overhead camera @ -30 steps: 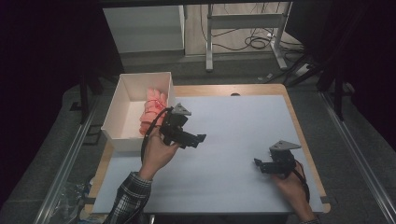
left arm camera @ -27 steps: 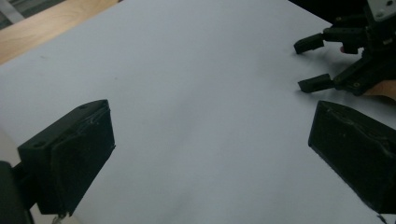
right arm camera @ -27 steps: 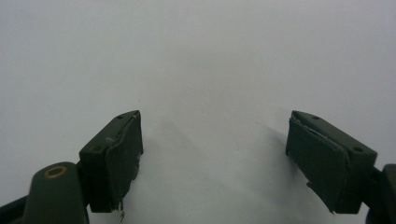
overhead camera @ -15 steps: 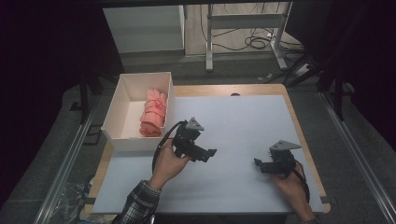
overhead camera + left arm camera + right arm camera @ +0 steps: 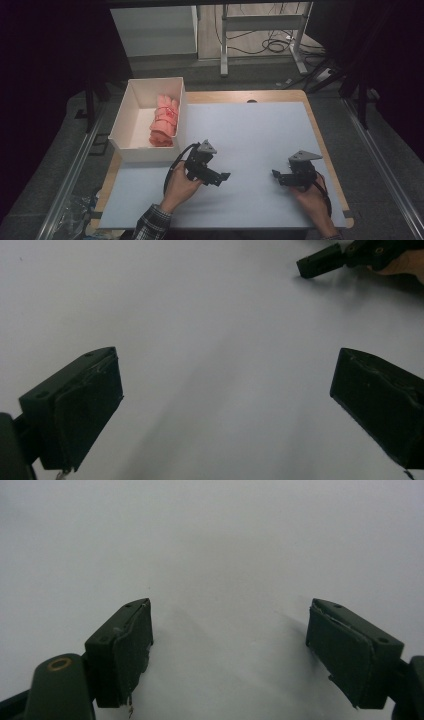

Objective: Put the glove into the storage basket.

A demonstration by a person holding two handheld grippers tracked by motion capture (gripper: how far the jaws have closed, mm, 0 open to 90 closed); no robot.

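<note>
The left claw (image 5: 220,177), jaws spread wide and empty, has drawn back from the white rectangular box (image 5: 131,107), where the rolled pink cloth (image 5: 163,121) now lies, up and left of it. The right claw (image 5: 278,176) also rests open on the pale grey mat (image 5: 260,130), so the placing looks done

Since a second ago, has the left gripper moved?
Yes. The left gripper has pulled away from the white box holding the pink roll, toward the person and the table's middle.

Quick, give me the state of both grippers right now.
Left gripper: open, holding nothing, over the white table top.
Right gripper: open, holding nothing.
</note>
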